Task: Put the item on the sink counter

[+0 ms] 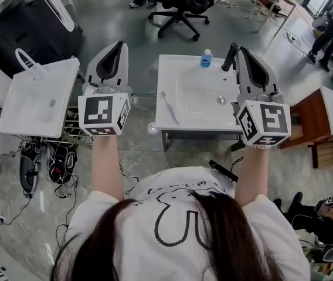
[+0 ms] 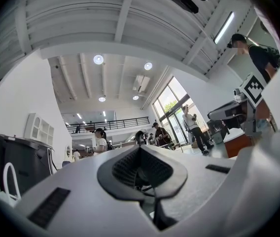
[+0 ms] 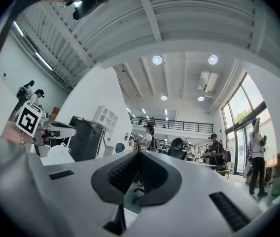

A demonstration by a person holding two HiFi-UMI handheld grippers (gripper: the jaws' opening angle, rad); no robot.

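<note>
- At the far left a spare white sink [image 1: 23,113] sits tilted on a cluttered rack, with a white loop tap [image 1: 28,61] at its far edge. It is well apart from the main surface.
- Tangled cables and dark gear [image 1: 43,163] lie on the floor under that spare sink.
- The left gripper [image 1: 118,43] is held up in the gap between the two sinks, off the left edge of the sink counter [image 1: 169,75]. In the left gripper view its jaws are clenched tip to tip with nothing between them [image 2: 140,148], and it points out into the room.
- A slim white toothbrush [image 1: 170,107] lies flat on the left rim of the sink counter. It runs from the middle of that rim toward the near edge, just beside the basin, and neither gripper touches it.
- The basin fills the middle of the surface, with its round metal drain [image 1: 221,99] toward the right side.
- A small blue bottle [image 1: 206,58] stands upright at the far edge of the surface.
- A black tap [image 1: 230,57] rises at the far right corner, near the bottle.
- The right gripper [image 1: 237,47] hovers over the right edge of the surface, its tips close by the black tap. In the right gripper view its jaws are pressed together and empty [image 3: 139,153].
- Beyond the far edge a black office chair [image 1: 181,4] stands on the grey floor.
- A brown wooden table [image 1: 310,119] stands to the right of the sink counter.
</note>
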